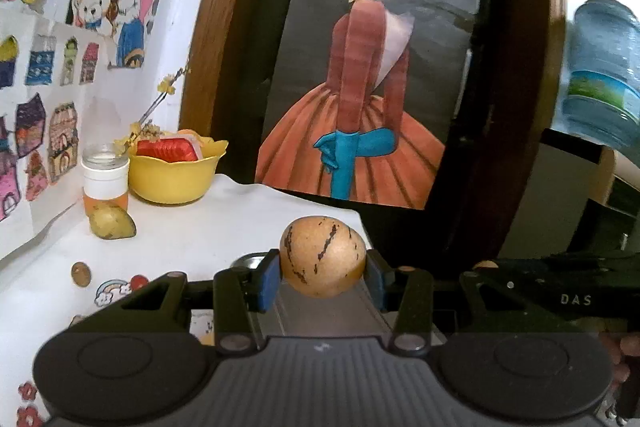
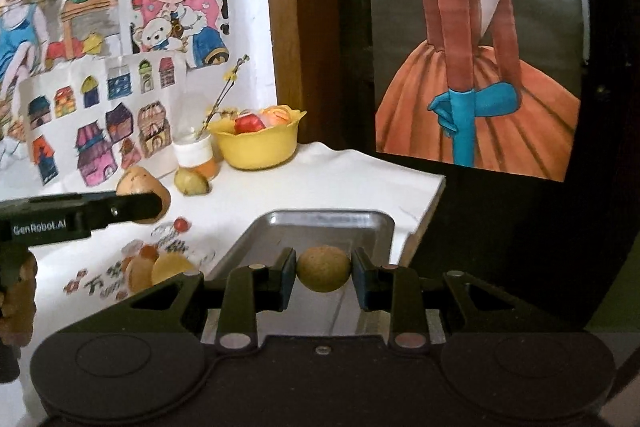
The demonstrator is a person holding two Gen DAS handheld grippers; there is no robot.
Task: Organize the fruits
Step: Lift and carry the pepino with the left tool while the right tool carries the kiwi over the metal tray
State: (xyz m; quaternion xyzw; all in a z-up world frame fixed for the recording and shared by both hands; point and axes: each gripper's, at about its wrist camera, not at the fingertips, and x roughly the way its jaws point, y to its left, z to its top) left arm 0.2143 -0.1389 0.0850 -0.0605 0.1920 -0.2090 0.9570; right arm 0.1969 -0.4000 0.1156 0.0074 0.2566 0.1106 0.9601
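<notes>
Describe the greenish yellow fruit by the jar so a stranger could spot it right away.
Find the yellow plastic bowl at the back of the white table. Left of it stands a white-lidded clear jar; the greenish yellow fruit lies at its foot. Unlike the tan streaked fruit nearby, it is smooth and free of the tongs.

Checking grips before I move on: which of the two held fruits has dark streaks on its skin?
The tan fruit clamped in the left gripper; the right gripper holds a smaller, plain round fruit.
</notes>
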